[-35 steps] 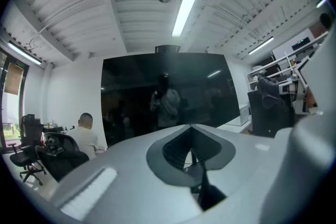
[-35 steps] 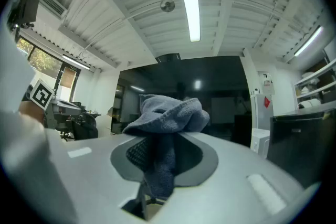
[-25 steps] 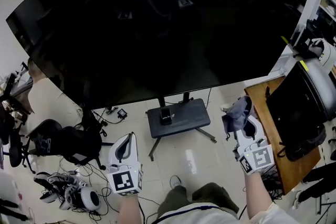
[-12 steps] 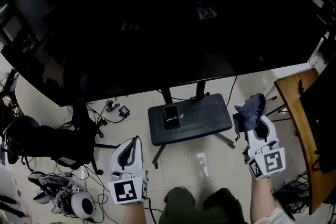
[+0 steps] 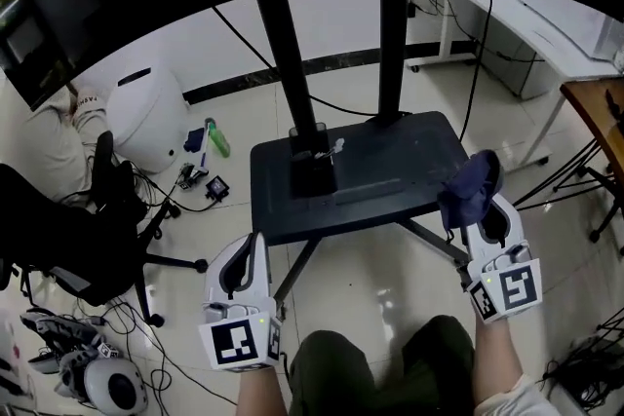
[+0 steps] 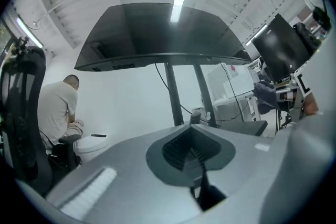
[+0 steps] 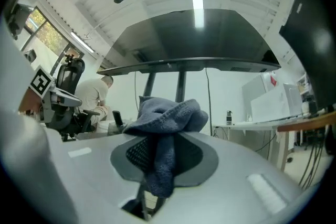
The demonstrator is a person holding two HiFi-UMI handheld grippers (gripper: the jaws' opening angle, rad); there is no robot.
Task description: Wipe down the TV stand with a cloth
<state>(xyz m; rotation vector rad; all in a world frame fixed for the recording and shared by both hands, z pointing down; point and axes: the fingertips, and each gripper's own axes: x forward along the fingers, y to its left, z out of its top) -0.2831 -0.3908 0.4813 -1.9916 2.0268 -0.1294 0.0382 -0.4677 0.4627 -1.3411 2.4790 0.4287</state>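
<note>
The TV stand's dark shelf (image 5: pixel 390 172) sits on two black poles (image 5: pixel 283 44), with a small black box (image 5: pixel 312 172) at the foot of the left pole. My right gripper (image 5: pixel 481 209) is shut on a crumpled blue cloth (image 5: pixel 470 190) that hangs at the shelf's right front corner. In the right gripper view the cloth (image 7: pixel 168 118) drapes over the closed jaws (image 7: pixel 157 165). My left gripper (image 5: pixel 253 248) is shut with nothing in it, just in front of the shelf's left front edge. In the left gripper view the stand's poles (image 6: pixel 173 97) rise ahead.
A person in a white shirt (image 5: pixel 54 136) crouches at the left beside a white round appliance (image 5: pixel 146 107). A black office chair (image 5: pixel 93 229) and floor cables (image 5: pixel 88 370) lie at the left. A white desk (image 5: pixel 526 15) and a wooden table edge (image 5: pixel 600 107) stand at the right.
The head view has dropped under the TV screen, so the shelf now looks larger and nearer. Both grippers have come up to its front edge; the cloth stays in the right one.
</note>
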